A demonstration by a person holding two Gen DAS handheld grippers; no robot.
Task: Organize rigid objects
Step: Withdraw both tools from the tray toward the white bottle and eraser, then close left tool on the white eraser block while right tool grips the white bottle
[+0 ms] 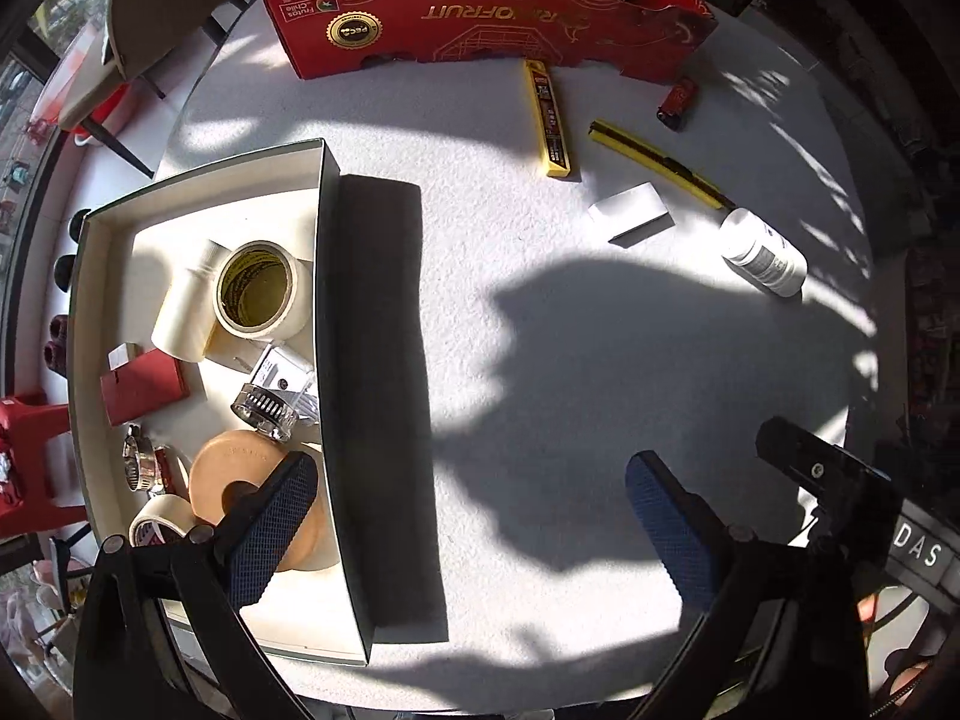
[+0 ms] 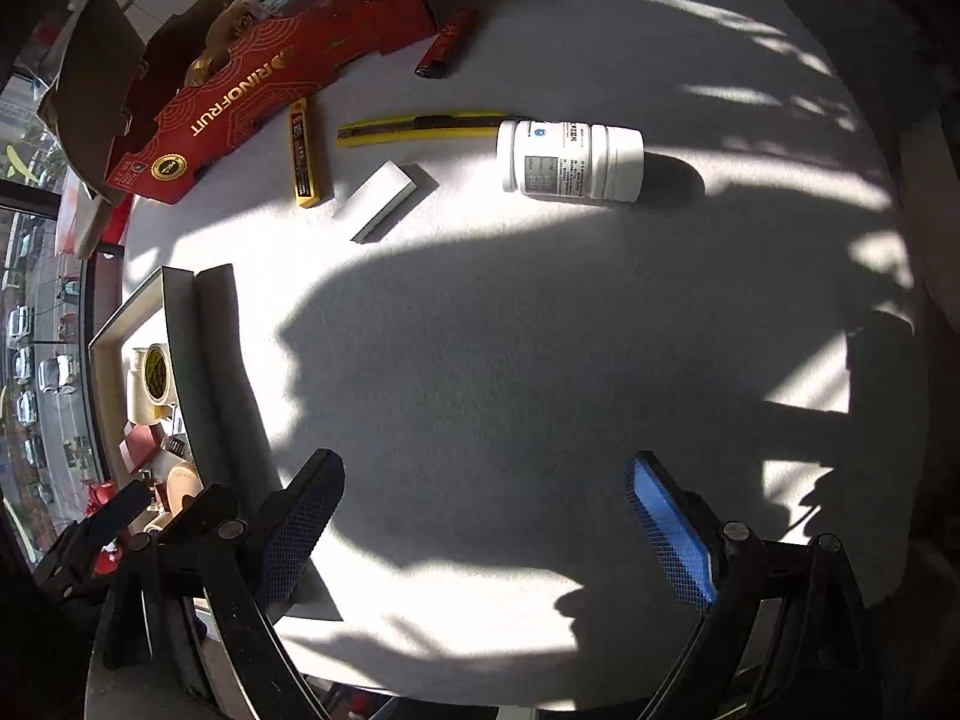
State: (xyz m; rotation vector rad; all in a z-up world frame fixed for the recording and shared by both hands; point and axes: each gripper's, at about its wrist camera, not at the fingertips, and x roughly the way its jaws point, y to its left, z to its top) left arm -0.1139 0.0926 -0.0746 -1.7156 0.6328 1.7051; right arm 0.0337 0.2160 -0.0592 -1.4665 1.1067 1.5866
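Observation:
An open white box (image 1: pixel 96 276) on the table's left holds tape rolls (image 1: pixel 259 291), a red case (image 1: pixel 144 387) and other small items. Loose on the white table lie a white pill bottle (image 1: pixel 763 252) (image 2: pixel 570 162), a white block (image 1: pixel 630 213) (image 2: pixel 384 198), a yellow utility knife (image 1: pixel 657 162) (image 2: pixel 420 126), a yellow blade case (image 1: pixel 549 117) (image 2: pixel 303 156) and a red lighter (image 1: pixel 678 102) (image 2: pixel 447 45). My left gripper (image 1: pixel 474 516) is open and empty, its left finger over the box's near corner. My right gripper (image 2: pixel 486 516) is open and empty above bare table, well short of the bottle.
A red fruit carton (image 1: pixel 480 18) (image 2: pixel 240 90) stands along the table's far edge. The box (image 2: pixel 180 348) shows at the left in the right wrist view. A chair (image 1: pixel 150 6) and red stool (image 1: pixel 24 456) stand beyond the table's left side.

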